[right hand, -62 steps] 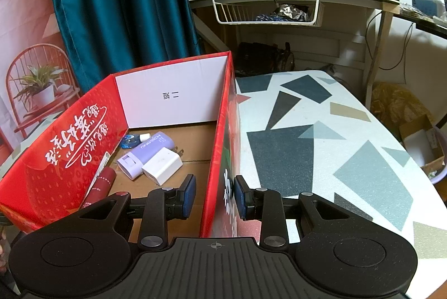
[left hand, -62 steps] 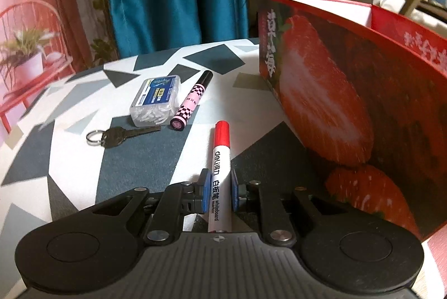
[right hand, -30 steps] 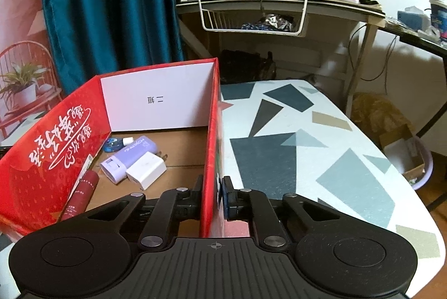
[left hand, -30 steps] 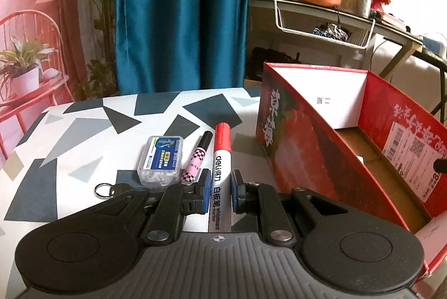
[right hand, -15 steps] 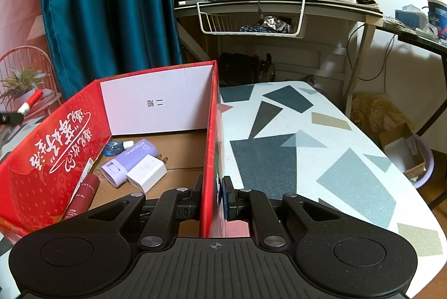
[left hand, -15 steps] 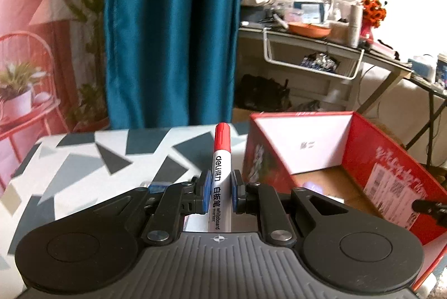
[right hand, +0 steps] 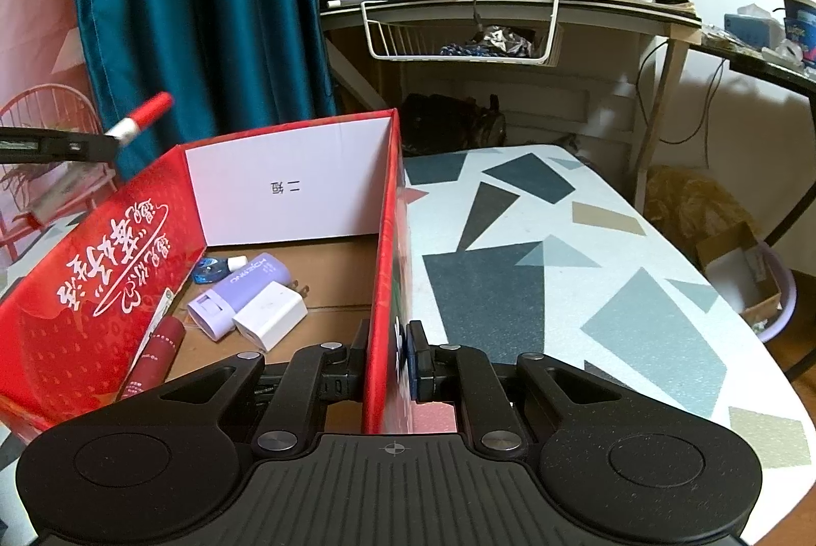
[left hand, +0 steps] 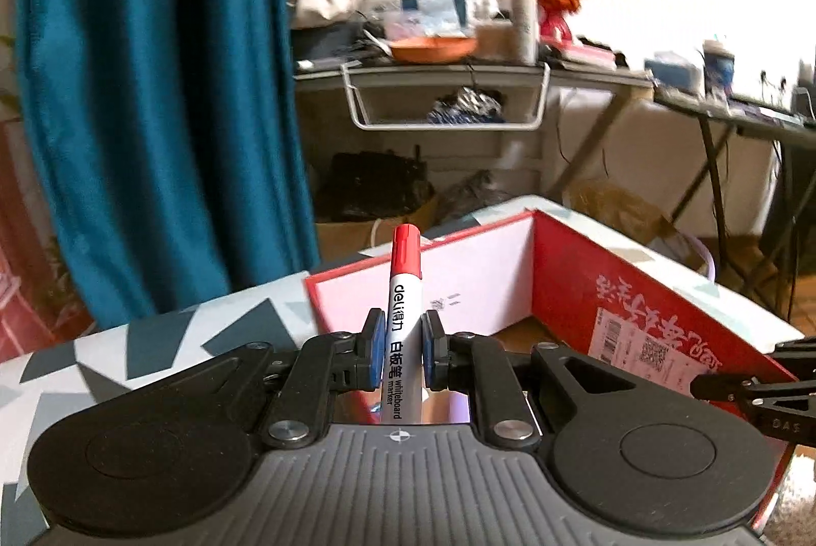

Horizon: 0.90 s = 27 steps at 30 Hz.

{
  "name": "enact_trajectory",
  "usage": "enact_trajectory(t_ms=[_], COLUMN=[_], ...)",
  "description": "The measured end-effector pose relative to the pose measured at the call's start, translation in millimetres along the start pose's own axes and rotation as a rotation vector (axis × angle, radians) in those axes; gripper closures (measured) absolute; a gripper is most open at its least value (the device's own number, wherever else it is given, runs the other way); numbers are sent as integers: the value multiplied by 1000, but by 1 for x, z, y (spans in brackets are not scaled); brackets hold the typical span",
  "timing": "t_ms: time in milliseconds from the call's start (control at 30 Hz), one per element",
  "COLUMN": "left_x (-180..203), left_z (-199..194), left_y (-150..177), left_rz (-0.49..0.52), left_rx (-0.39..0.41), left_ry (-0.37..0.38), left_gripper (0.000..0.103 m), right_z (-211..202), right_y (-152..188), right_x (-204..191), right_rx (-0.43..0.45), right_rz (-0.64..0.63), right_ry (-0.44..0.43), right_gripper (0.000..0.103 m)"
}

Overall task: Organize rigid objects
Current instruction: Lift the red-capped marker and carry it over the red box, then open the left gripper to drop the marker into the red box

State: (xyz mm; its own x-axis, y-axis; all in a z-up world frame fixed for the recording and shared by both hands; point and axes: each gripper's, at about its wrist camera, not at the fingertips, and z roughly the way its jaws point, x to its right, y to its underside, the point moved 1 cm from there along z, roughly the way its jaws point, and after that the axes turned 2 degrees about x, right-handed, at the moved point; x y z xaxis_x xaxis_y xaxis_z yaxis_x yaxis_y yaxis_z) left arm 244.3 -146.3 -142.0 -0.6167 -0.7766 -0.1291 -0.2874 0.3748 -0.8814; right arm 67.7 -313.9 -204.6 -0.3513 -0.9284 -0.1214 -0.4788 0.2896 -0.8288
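Both claws grip: the left a whiteboard marker in the air, the right the wall of the red box.

Left wrist view: the left claw (left hand: 399, 349) is closed narrow on the whiteboard marker (left hand: 403, 321), its red cap pointing to 12 o'clock, above the near rim of the red box (left hand: 637, 286); the box opens toward 2 o'clock, and the patterned counter (left hand: 168, 342) shows at 9 o'clock. Right wrist view: the right claw (right hand: 386, 355) is pinched narrow on the box's right wall (right hand: 387, 240), one pad on each side. On the box floor at 10 o'clock lie a lilac tube (right hand: 239, 291), a white charger (right hand: 270, 315) and a red tube (right hand: 153, 355). At 3 o'clock the counter is open up to its curved edge. The marker hangs above the box's left wall at 10 o'clock.
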Motion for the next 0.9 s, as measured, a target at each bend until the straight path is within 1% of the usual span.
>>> enact_trajectory(t_ms=[100, 267, 467, 667, 767, 900], left_x=[4, 8, 3, -1, -1, -1], left_z=[15, 31, 47, 53, 52, 47], left_y=[2, 10, 12, 13, 12, 10], left_rz=[13, 54, 46, 27, 9, 8], left_rx=[-31, -80, -122, -155, -160, -138], left_ry=[6, 11, 7, -7, -6, 12], left_gripper=[87, 87, 87, 87, 87, 86], right_z=[0, 0, 1, 0, 1, 1], right_y=[0, -2, -3, -3, -3, -3], right_x=[2, 2, 1, 1, 1, 1], right_rx=[-6, -14, -17, -17, -17, -17], right_rz=[7, -4, -16, -17, -17, -18], right_ry=[-22, -34, -30, -30, -30, -30], right_gripper=[85, 84, 84, 84, 84, 83])
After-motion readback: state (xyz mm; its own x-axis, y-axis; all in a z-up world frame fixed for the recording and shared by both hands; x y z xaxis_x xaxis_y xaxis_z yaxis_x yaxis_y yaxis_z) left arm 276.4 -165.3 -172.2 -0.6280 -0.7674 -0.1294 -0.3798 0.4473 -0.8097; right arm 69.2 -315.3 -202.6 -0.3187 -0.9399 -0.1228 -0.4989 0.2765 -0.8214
